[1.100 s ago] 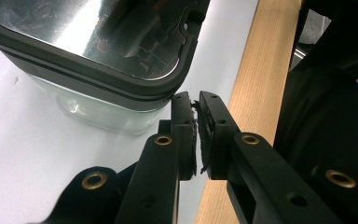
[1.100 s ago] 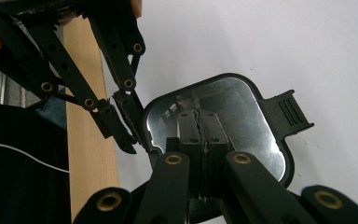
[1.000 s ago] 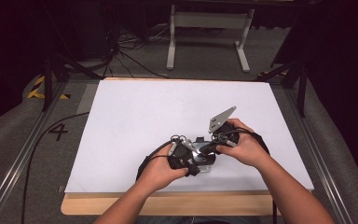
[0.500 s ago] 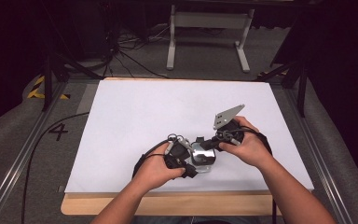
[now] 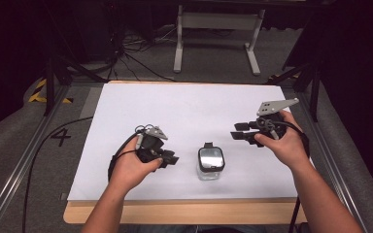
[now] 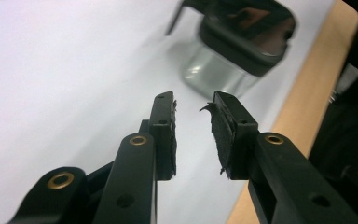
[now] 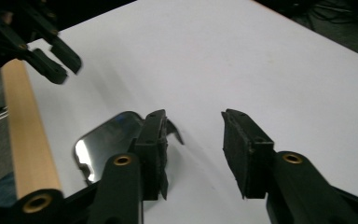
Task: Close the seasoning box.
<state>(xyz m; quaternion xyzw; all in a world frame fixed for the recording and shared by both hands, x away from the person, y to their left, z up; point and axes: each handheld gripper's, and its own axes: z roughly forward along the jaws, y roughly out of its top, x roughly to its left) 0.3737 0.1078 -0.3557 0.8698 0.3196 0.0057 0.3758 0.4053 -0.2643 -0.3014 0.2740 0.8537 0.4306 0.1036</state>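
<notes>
Jar (image 5: 210,162) stands alone near desk (image 5: 184,104) front edge. L gripper (image 5: 169,158), R gripper (image 5: 239,131) just opened, empty, now apart from jar: release done.

Bright sheet, dark surroundings, blurred close-ups

Your table (image 5: 126,208) is wooden, topped by a white sheet (image 5: 184,111) — and on that sheet stands one small glass jar (image 5: 210,163), lid closed, near the front edge.
</notes>
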